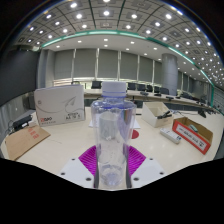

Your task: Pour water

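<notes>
A wide pale desk [70, 140] runs from near to far across an office room with rows of ceiling lights. On its left side lies a flat brown cardboard sheet [22, 140], and farther back on the left stands a white box [58, 102] with red print. On the right side lies a red-and-white carton [193, 130], with a small white roll [170, 135] just to its left. In the middle, close up, a clear plastic water bottle [112, 135] with a pale blue cap stands upright between the magenta pads [88, 158] of the tool [112, 172]. The fingers sit close about the bottle's lower body on both sides, clamped on it.
</notes>
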`<move>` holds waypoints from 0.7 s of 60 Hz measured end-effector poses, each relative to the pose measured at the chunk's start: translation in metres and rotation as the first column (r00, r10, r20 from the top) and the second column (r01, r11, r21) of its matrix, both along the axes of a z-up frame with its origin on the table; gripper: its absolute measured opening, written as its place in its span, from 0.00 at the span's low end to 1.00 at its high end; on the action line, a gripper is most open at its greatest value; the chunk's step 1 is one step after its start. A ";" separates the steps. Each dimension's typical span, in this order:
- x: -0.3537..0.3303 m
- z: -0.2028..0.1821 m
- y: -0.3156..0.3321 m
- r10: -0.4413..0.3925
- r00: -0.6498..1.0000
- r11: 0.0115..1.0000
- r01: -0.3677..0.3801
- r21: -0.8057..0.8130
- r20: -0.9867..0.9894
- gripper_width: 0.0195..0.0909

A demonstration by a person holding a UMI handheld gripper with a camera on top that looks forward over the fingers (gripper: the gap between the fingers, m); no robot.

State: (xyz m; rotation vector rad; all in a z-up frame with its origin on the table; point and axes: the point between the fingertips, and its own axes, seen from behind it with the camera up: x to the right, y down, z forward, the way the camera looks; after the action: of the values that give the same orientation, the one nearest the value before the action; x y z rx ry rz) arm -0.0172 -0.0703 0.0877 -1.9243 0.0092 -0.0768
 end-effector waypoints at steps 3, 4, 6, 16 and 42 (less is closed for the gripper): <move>0.005 0.006 -0.001 -0.004 1.000 1.000 0.004 -0.008 0.021 0.24; 0.007 0.009 -0.001 -0.005 1.000 1.000 0.006 -0.009 0.030 0.24; 0.013 0.015 -0.001 -0.010 0.999 1.000 0.011 -0.007 0.049 0.24; 0.056 0.052 0.013 -0.037 0.985 0.999 0.040 -0.011 0.169 0.23; 0.157 0.136 0.158 0.033 0.551 0.999 -0.021 -0.026 0.834 0.23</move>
State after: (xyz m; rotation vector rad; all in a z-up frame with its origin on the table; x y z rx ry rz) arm 0.1398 0.0880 0.2233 -1.7186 -0.6769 -0.9880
